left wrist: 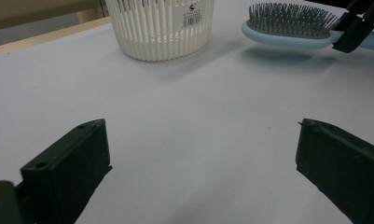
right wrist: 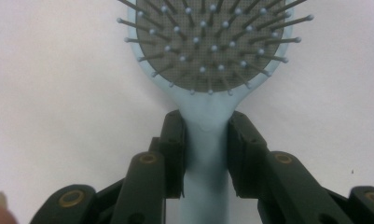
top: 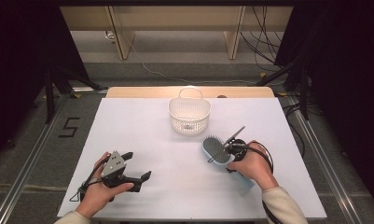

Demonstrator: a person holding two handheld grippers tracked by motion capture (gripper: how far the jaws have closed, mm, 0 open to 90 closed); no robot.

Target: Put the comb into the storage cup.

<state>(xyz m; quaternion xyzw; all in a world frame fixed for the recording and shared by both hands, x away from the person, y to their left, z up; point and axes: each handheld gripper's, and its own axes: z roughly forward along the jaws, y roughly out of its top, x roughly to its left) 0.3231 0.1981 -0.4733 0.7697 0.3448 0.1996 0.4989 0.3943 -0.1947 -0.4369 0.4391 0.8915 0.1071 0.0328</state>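
Right hand (top: 250, 164) angled forward, jaws clamping the hairbrush (right wrist: 208, 51) handle.

The table (top: 142, 140) is looked down on from above its near edge by the high view, facing twelve o'clock. From low over the white surface, the left gripper view is aimed at the basket (left wrist: 160, 28) and hairbrush (left wrist: 287, 25), both also seen from above. The hairbrush (right wrist: 208, 70) is framed very closely along its handle by the right gripper view.
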